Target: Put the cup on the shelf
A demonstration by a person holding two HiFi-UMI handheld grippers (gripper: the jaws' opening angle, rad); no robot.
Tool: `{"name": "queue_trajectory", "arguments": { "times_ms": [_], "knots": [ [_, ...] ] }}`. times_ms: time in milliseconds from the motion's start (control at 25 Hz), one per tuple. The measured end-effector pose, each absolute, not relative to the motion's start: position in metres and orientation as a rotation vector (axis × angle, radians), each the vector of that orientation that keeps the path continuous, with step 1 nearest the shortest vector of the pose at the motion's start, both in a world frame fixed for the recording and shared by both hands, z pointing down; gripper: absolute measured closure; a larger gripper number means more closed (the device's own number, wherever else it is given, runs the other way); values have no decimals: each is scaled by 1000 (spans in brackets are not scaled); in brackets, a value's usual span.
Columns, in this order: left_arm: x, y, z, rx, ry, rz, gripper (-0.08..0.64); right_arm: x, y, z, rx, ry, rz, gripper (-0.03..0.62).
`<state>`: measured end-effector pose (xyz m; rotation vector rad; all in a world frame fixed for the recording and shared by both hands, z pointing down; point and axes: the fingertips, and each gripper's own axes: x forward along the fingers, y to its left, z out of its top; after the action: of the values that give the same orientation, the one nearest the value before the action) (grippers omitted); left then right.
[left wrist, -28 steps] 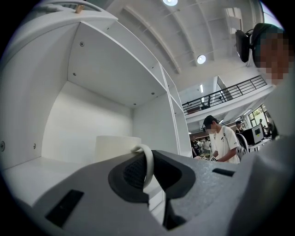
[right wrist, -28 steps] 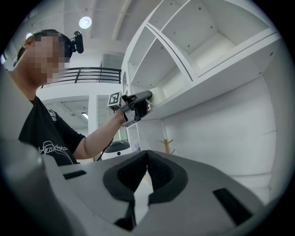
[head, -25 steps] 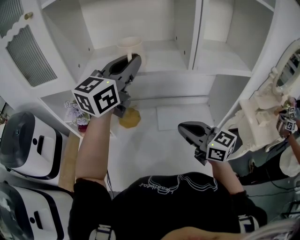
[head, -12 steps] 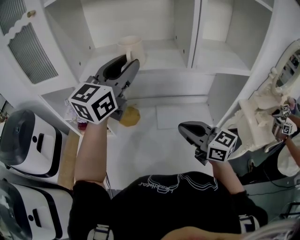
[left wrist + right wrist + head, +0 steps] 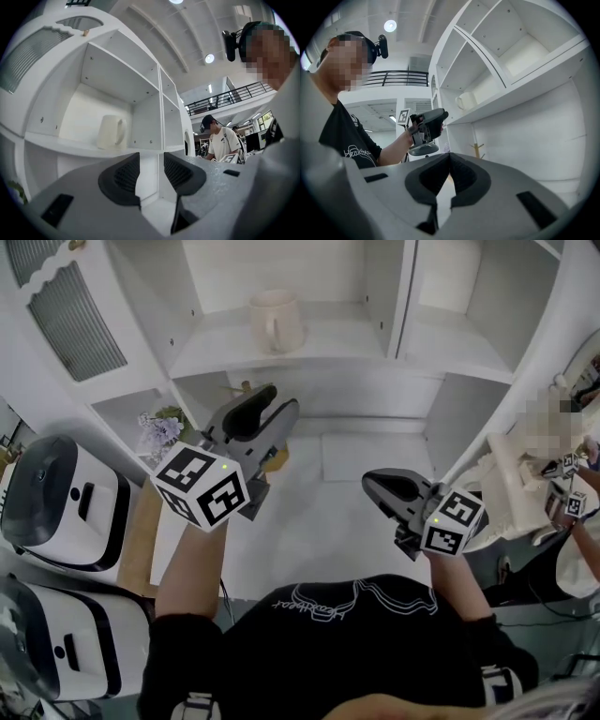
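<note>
The cream cup stands upright on the white shelf, its handle toward me; it also shows in the left gripper view and the right gripper view. My left gripper hangs below and in front of the shelf, well clear of the cup. Its jaws are opening and nothing is between them. My right gripper is held low at the right, away from the shelf, with its jaws closed together and empty. It looks across at the left gripper.
The shelf unit has an upright divider right of the cup and an open ribbed-glass door at left. White appliances and purple flowers stand at left. A person works at the right.
The left gripper let go of the cup and drew back and down from the shelf, its jaws spreading. The cup stays on the shelf. The right gripper has barely moved.
</note>
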<state>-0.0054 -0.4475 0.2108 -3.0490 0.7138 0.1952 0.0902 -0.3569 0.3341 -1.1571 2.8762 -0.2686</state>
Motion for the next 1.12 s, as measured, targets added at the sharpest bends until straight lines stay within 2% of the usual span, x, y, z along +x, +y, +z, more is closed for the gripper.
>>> {"name": "queue_trajectory", "arguments": {
  "times_ms": [360,520,760,1120],
  "knots": [
    [1,-375,308,-3252,683,57,415,70,-337,327,-1063,2886,-250,586],
    [9,-347,339,-3327,623,-12,475,61,-327,328,-1020,2903,-251,586],
    [8,-333,346,-3332,673,14,552,59,-318,333,-990,2883,-274,586],
    [8,-318,336,-3321,608,90,555,55,-311,338,-961,2844,-296,586]
  ]
}}
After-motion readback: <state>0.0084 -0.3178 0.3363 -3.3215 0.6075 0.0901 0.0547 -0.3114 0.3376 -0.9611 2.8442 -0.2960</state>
